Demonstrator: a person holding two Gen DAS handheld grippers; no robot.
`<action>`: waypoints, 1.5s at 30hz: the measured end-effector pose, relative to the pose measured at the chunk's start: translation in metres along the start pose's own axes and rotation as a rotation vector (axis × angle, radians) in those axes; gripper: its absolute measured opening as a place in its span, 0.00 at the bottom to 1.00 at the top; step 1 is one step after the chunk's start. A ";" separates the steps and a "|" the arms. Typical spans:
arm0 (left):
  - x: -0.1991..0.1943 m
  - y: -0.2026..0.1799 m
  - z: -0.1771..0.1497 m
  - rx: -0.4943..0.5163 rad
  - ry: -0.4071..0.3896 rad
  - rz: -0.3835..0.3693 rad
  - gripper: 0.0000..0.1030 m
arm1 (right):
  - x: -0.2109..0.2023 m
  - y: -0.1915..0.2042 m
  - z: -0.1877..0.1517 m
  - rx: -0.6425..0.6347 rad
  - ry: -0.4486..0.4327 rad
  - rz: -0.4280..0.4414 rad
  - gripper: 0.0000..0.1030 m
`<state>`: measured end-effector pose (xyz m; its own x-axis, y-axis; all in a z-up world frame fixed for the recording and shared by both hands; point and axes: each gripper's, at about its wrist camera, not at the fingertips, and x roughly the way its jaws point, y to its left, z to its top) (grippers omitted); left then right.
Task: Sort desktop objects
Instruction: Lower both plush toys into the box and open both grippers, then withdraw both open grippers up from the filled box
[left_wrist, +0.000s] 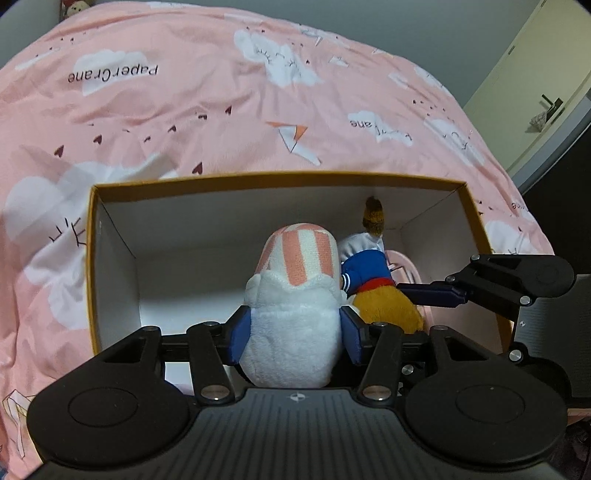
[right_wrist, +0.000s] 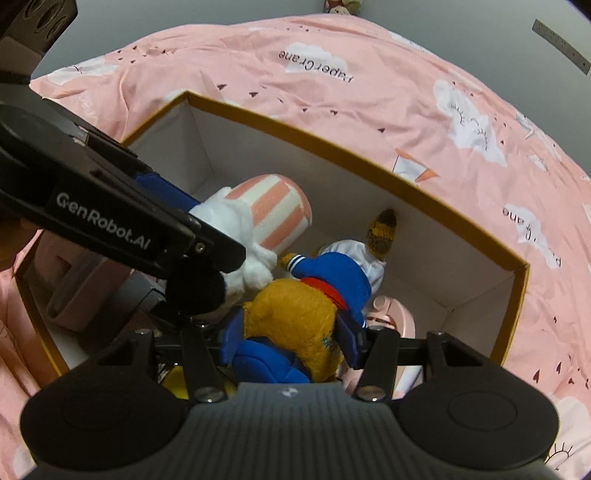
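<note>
At the bottom centre of the left wrist view, the left gripper (left_wrist: 295, 332) is seen clamped on a white plush toy (left_wrist: 291, 328) with a pink-striped top, held over the box (left_wrist: 92, 258). The box, mustard-rimmed and white inside, is set on a pink bedspread (left_wrist: 184, 110). At the lower centre of the right wrist view, the right gripper (right_wrist: 290, 341) is clamped on a mustard plush doll (right_wrist: 295, 314) in a blue jacket, low inside the box.

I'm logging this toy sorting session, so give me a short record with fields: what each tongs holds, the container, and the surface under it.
left tongs: shut on white plush with pink striped top
right tongs: shut on yellow plush in blue jacket
container: open cardboard box, white inside, both toys held over it
already in box: pink item, partly hidden
surface: pink cloud-print bedding
</note>
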<state>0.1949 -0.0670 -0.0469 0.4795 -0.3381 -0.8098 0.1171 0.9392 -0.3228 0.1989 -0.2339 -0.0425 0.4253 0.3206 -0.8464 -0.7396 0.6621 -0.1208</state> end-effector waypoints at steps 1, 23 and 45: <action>0.002 0.000 0.000 0.000 0.007 -0.003 0.58 | 0.002 -0.001 0.000 0.001 0.007 -0.002 0.54; 0.012 -0.003 0.000 0.030 0.033 0.028 0.67 | -0.004 0.001 0.000 0.019 0.047 -0.045 0.59; -0.105 -0.036 -0.021 0.156 -0.319 0.070 0.71 | -0.104 0.032 -0.008 0.224 -0.233 -0.187 0.77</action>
<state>0.1222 -0.0667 0.0392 0.7354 -0.2600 -0.6258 0.1942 0.9656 -0.1730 0.1268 -0.2514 0.0375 0.6688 0.3085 -0.6764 -0.5164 0.8473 -0.1241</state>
